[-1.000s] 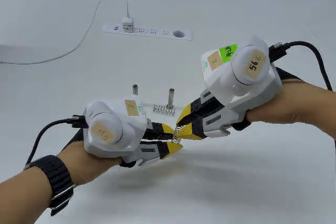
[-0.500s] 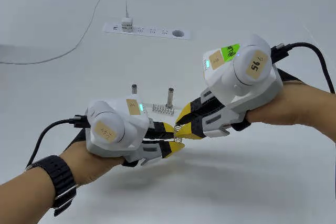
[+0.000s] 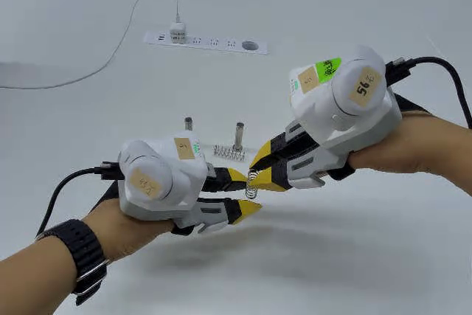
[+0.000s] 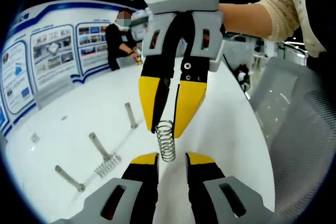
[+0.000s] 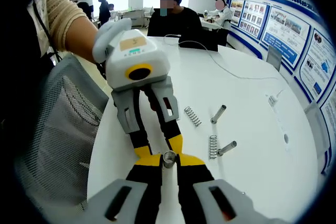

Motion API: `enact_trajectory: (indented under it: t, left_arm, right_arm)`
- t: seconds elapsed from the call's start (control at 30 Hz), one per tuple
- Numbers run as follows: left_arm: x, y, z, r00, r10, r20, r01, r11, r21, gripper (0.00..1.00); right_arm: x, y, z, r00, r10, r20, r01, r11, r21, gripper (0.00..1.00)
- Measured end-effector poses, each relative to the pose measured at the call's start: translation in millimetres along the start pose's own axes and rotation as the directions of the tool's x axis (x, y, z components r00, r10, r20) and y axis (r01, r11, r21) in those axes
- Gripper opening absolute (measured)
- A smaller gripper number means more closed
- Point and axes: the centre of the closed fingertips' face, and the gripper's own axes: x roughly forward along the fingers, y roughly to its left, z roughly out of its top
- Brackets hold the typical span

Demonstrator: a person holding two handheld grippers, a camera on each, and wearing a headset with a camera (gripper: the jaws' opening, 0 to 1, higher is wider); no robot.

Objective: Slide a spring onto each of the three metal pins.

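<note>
From where I stand the job looks barely begun. All three pins (image 4: 98,145) stand bare in a short row about the middle of the bench (image 3: 354,256), well back from its near edge, and none that I can see wears a coil. The spring (image 4: 166,140) in play is in the air above the bench, on the near-edge side of the pins. The right gripper (image 3: 257,175) is clamped on its upper end. The left gripper (image 3: 248,193) faces it with its jaws spread either side of the lower end, not pinching it as far as I can tell. A second spring (image 3: 228,153) lies flat on the bench just beside the foot of the middle pin. A third spring (image 5: 192,116) lies loose a little apart from the pins. So I'd say all three coils are yet to be threaded. The held one is a short, bright steel coil with open, evenly spaced turns. It looks straight and unkinked, and hollow enough down its length to take a pin.
</note>
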Motion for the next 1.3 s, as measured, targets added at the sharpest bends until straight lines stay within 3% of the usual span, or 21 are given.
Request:
enact_trajectory:
  t: [0.63,1.3]
  left_arm:
    - [-19.8,12.3,-8.2,0.9966,0.081,0.016,-0.079,0.995,-0.067,0.43]
    - [-48.2,27.6,-17.2,0.9839,0.175,0.037,-0.168,0.976,-0.142,0.55]
  right_arm:
    - [-16.6,-16.6,-10.8,0.9983,-0.058,0.009,0.058,0.997,0.051,0.11]
    - [-40.6,-40.8,-22.3,0.9894,-0.144,0.020,0.140,0.983,0.115,0.11]
